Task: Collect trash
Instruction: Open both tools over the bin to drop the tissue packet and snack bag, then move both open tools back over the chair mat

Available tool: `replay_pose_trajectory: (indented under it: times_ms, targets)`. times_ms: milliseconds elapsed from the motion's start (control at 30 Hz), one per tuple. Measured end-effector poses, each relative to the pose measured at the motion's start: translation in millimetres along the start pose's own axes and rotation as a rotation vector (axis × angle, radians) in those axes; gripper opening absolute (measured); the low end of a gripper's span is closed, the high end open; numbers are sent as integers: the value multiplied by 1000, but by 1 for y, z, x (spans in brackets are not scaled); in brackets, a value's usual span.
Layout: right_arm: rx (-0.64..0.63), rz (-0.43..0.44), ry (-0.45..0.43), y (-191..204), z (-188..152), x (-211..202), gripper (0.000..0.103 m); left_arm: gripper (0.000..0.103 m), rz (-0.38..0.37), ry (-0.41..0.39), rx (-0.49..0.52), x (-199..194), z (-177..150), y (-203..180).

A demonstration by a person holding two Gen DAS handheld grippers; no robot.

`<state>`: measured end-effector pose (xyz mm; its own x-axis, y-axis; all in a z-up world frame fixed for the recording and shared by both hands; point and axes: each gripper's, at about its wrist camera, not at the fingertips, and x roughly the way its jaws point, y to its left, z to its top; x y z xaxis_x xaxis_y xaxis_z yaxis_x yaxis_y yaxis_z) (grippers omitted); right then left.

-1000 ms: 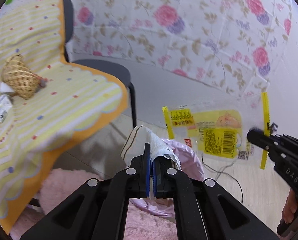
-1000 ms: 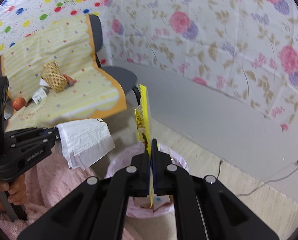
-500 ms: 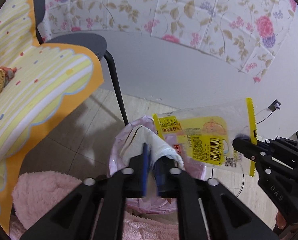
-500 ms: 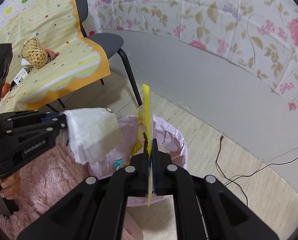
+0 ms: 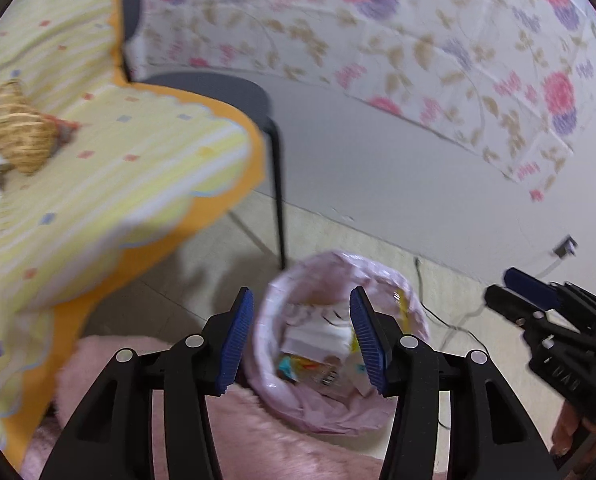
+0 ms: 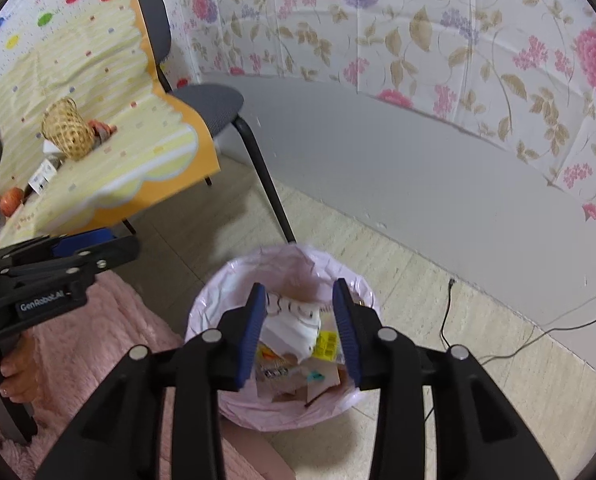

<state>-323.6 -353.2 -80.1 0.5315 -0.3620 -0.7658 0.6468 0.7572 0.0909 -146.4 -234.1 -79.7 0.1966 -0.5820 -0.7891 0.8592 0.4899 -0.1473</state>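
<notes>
Above bin rim, hand-held grippers agape.

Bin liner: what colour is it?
Pale pink bin liner, clearest in the right wrist view.

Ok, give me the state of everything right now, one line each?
Left tongs: open, empty, jaws just opened.
Right tongs: open, empty, jaws just opened.
Bin: upright, pink liner, trash inside.
White tissue: in the bin.
Yellow wrapper: in the bin.
Wicker basket: tipped over on the table.
</notes>
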Motion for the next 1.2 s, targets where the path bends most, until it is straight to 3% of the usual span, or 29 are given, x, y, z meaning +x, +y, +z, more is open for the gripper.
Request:
replay_pose_trajectory:
  times_ms: [300, 500, 733, 1067, 1200]
  targets:
    - [-69, 106, -118, 38, 32, -23, 35, 52, 150, -139, -70, -60, -7, 37]
    - [-157, 183, -155, 81, 49, -25, 35, 54, 266, -209, -173, -100, -15, 76]
    - [-265, 231, -159, 132, 62, -14, 35, 57, 421, -226, -280, -128, -34, 118]
    - [-385, 371, -189, 198, 97, -7, 35, 66, 549, -242, -395, -153, -43, 165]
    - [-404, 411, -208, 217, 112, -4, 44, 69, 605, -262, -439, -168, -41, 184]
